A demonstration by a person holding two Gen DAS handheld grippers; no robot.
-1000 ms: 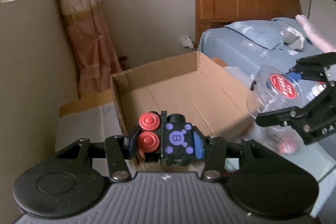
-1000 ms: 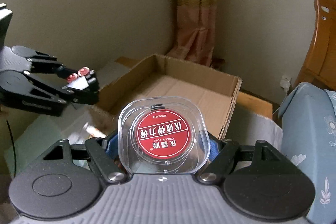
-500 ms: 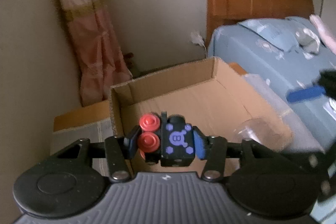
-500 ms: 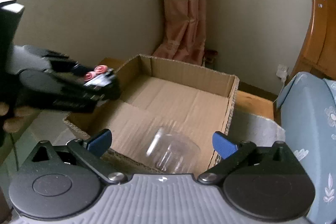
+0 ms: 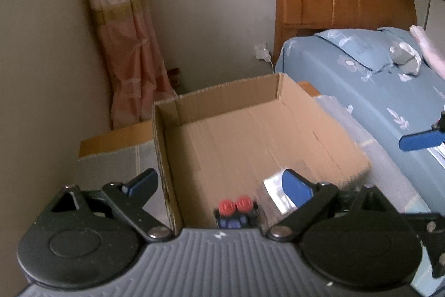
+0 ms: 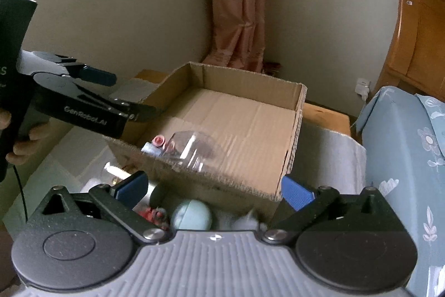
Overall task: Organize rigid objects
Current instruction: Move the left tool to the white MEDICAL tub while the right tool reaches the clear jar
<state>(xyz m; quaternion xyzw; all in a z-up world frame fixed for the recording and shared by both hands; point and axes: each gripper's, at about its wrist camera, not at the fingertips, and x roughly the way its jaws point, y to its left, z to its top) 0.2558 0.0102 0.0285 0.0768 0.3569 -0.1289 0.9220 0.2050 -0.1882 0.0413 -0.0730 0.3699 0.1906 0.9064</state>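
So both grippers are sitting wide open right now, neither one gripping anything. The left gripper (image 5: 219, 185) has just been opening its jaws, and the black toy with red buttons (image 5: 235, 212) is lying below the gap between them at the bottom centre of the left wrist view, on the floor of the cardboard box (image 5: 167, 157), not pinched by the pads. The right gripper (image 6: 214, 189) has also just been spreading to its widest, with nothing between the blue fingertips (image 6: 296, 191). The clear plastic tub (image 6: 192, 148) is lying in the near part of the box, middle of the right wrist view, blurry, right beside the toy. Outside the box, at the bottom of that view, a pale blue ball (image 6: 192, 215) and some small red bits (image 6: 154, 215) are sitting on the table.
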